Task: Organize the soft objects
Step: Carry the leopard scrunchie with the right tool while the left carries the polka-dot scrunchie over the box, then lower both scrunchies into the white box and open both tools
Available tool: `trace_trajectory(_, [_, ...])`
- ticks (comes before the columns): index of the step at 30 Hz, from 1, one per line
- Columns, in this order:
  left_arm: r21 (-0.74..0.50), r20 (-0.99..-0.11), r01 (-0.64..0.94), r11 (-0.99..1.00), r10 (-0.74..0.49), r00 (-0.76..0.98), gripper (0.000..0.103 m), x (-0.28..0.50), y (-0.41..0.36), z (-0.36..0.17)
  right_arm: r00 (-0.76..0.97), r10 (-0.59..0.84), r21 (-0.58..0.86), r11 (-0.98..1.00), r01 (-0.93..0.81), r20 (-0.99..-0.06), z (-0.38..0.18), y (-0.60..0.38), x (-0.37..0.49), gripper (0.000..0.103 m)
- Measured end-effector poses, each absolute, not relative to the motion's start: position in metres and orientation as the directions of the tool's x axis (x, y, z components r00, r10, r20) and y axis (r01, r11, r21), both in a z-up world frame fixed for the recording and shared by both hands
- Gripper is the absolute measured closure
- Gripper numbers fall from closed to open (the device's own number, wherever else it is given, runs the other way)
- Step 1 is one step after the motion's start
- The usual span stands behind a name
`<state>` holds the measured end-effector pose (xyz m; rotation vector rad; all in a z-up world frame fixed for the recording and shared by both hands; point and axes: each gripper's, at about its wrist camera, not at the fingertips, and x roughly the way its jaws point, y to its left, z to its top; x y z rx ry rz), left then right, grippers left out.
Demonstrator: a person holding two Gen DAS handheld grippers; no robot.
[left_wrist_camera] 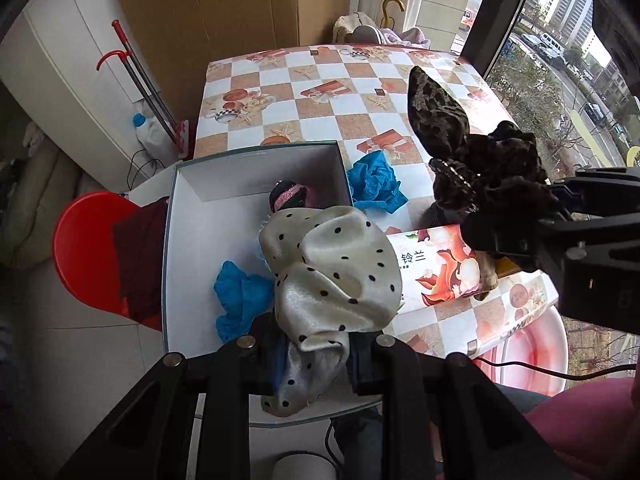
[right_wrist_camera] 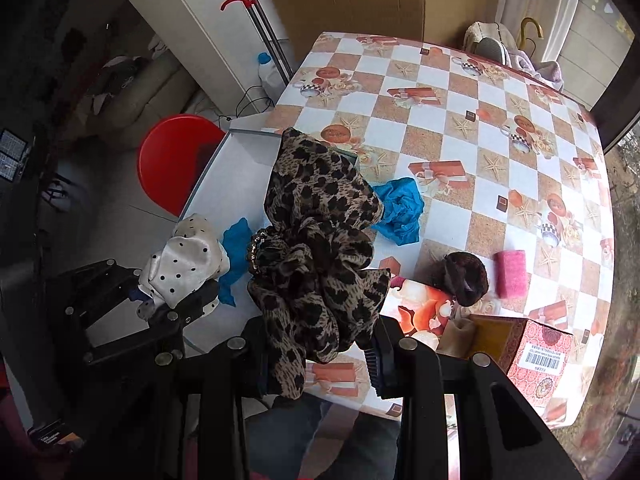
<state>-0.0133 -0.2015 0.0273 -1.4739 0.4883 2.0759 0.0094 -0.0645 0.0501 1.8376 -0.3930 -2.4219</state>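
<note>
Left claw [left_wrist_camera: 316, 354]: pinching dotted scrunchie [left_wrist_camera: 332, 268], lower centre, over box [left_wrist_camera: 188, 240]. Right claw [right_wrist_camera: 320, 356]: pinching leopard scrunchie [right_wrist_camera: 320, 248]. Step: carrying. Next, you likely release both into box.

A red stool [left_wrist_camera: 86, 248] sits at the left of the frame beside the checkered table [left_wrist_camera: 320, 92]. Behind it, a mop [left_wrist_camera: 140, 80] leans against a white cabinet [left_wrist_camera: 68, 60], with a cardboard sheet [left_wrist_camera: 208, 8] at the top and a bottle [left_wrist_camera: 150, 136] below.
</note>
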Motion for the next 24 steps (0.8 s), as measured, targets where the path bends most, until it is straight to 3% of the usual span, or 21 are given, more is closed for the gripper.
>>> trace_trajectory(24, [-0.027,-0.942,-0.585,-0.811,0.216,-0.256,0.077,-0.015,-0.219,0.025,-0.265,-0.211,0.234,-0.971,-0.058,-0.941,0.049,-0.086,0.004,0.066])
